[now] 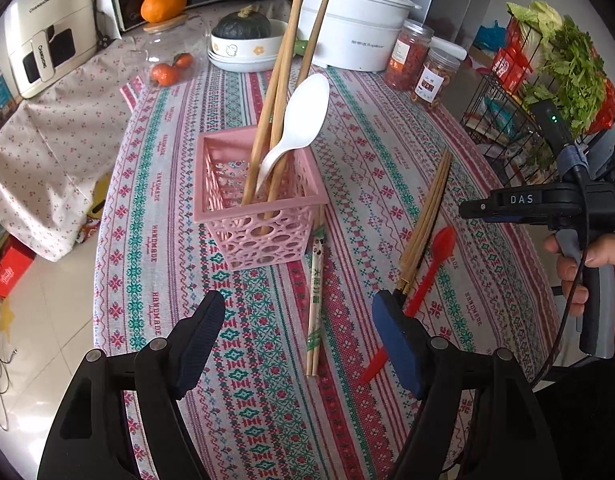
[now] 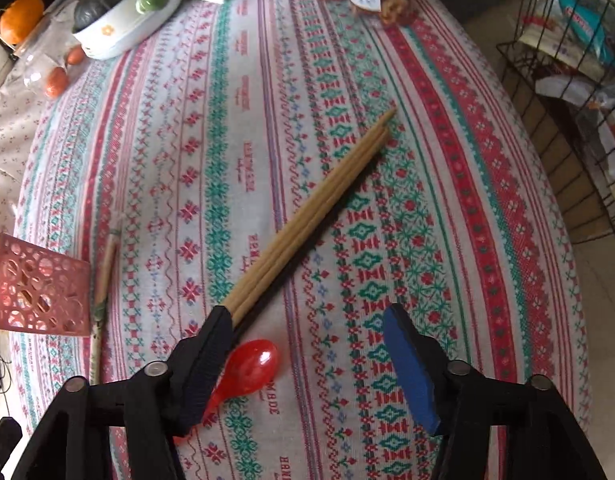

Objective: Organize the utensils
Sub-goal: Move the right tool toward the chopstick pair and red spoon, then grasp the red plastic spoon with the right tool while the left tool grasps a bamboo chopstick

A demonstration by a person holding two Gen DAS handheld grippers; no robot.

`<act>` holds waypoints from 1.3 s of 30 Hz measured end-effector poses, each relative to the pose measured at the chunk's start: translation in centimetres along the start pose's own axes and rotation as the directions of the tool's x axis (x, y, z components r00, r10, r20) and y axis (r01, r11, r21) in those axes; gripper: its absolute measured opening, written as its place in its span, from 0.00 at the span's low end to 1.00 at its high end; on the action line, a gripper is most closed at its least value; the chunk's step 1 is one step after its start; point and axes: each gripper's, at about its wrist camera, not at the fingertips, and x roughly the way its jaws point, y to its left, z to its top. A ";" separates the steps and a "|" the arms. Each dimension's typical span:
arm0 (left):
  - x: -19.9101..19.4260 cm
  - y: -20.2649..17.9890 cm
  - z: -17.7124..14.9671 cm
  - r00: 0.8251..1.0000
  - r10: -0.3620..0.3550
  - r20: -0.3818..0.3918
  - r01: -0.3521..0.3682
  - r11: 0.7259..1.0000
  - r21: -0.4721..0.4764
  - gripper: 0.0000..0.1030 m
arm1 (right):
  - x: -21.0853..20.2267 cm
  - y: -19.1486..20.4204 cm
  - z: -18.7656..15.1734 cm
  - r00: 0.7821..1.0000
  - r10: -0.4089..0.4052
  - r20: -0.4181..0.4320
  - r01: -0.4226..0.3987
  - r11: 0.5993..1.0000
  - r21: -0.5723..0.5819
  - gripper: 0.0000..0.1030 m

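A pink perforated basket (image 1: 259, 200) stands on the patterned tablecloth and holds several bamboo chopsticks and a white spoon (image 1: 299, 120). A paper-wrapped chopstick pair (image 1: 315, 300) lies flat between the spread fingers of my open left gripper (image 1: 298, 304), untouched. To the right lie a bundle of bare chopsticks (image 1: 425, 220) and a red plastic spoon (image 1: 427, 268). In the right wrist view my right gripper (image 2: 307, 316) hovers open. The red spoon's bowl (image 2: 253, 364) lies just inside its left finger, and the chopstick bundle (image 2: 315, 216) runs up from behind that finger. No pad presses on anything.
A hand (image 1: 587, 264) grips the right tool's handle at the right edge. At the back stand a white cooker pot (image 1: 359, 28), a bowl with a squash (image 1: 247, 40) and snack jars (image 1: 423, 64). A wire rack of greens (image 1: 547, 80) stands right of the table. The floor drops off on the left.
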 end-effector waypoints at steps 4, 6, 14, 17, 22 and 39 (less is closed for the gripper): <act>0.1 0.1 -0.1 1.000 -0.012 -0.006 0.012 1.000 0.000 0.76 | 2.2 0.5 -1.1 0.991 0.087 -0.098 -0.085 0.996 0.019 0.32; 0.0 0.1 0.0 1.000 -0.021 -0.006 0.021 1.000 0.000 0.76 | 2.7 0.8 -1.4 0.991 0.089 -0.099 -0.088 0.996 0.013 0.29; 0.2 -0.3 -0.2 1.000 -0.023 -0.006 0.023 1.000 0.021 0.76 | 3.1 2.2 -1.9 0.992 0.097 -0.076 -0.099 0.995 -0.028 0.12; 0.0 -0.4 -0.4 1.000 -0.026 -0.002 0.026 0.999 0.030 0.76 | 3.2 2.4 -2.2 0.987 0.139 -0.081 -0.141 0.990 -0.028 0.04; -1.0 -0.9 -0.8 0.999 -0.046 0.014 0.046 0.997 0.055 0.76 | 0.8 1.1 -2.1 0.987 0.159 -0.017 -0.159 0.987 -0.024 0.02; 0.5 -13.3 2.7 0.993 -0.118 -0.013 0.116 0.941 0.316 0.69 | -7.0 -5.7 -1.7 0.987 0.106 0.121 -0.102 0.994 -0.039 0.01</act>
